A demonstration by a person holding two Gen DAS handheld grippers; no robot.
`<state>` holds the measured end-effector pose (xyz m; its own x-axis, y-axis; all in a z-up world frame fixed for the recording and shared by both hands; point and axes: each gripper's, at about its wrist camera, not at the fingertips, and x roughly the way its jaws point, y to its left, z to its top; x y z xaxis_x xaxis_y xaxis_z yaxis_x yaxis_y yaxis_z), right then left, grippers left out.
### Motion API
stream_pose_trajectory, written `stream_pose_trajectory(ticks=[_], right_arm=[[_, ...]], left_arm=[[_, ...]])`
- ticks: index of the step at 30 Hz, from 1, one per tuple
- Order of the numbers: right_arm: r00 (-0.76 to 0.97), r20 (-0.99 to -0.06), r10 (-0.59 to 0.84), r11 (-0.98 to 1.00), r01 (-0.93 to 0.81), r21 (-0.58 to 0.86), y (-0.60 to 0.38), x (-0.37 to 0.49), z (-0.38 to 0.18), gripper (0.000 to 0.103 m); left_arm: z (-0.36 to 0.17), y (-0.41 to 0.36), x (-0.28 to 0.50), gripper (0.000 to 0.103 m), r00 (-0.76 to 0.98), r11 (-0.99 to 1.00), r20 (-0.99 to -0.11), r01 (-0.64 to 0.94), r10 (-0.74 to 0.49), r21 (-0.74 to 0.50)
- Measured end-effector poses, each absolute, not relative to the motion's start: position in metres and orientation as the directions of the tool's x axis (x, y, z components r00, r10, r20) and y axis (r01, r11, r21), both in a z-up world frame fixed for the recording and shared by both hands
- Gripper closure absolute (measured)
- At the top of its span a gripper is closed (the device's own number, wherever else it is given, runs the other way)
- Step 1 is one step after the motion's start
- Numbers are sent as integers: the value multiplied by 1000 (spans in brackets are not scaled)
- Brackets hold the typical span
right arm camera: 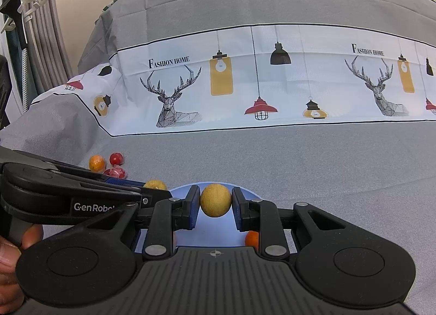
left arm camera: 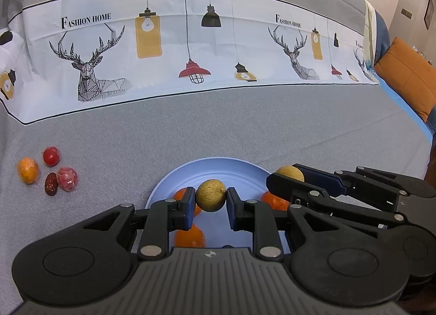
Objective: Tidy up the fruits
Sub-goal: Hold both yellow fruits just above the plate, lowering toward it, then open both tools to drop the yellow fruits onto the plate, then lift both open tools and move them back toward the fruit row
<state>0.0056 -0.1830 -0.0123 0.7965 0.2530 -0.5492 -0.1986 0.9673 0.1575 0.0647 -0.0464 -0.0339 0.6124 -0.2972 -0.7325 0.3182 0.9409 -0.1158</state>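
Each gripper, left [left arm camera: 211, 200] and right [right arm camera: 215, 203], clamped a light, rigid, round longan [left arm camera: 210, 198] across its middle, prone to rolling.

A pale blue plate [left arm camera: 218, 163] sits at lower centre on grey cloth [left arm camera: 245, 129]. Each tan fruit [left arm camera: 210, 195] is held between black-and-blue fingers [left arm camera: 187, 206]. The white band [left arm camera: 169, 50] across the top shows deer and lamps.

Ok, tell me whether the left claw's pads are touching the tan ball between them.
Touching. The left wrist view shows both pads of the left claw pressed against the sides of the tan ball, no gap, holding it above the blue plate.
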Motion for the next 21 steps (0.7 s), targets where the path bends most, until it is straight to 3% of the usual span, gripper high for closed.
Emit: stream_pose_trajectory(ticks=[4, 8, 21], right_arm=[[797, -551, 248, 968, -192, 159, -183, 6, -13, 74], [800, -551, 238, 971, -176, 163, -185, 6, -14, 64], [807, -544, 232, 972, -177, 152, -186, 3, -13, 58]], left_arm=[[-35, -45, 66, 73, 605, 942, -737, 310, -301, -130], [-35, -42, 67, 73, 605, 945, -740, 299, -294, -131], [-32, -42, 66, 73, 614, 951, -739, 287, -277, -118]])
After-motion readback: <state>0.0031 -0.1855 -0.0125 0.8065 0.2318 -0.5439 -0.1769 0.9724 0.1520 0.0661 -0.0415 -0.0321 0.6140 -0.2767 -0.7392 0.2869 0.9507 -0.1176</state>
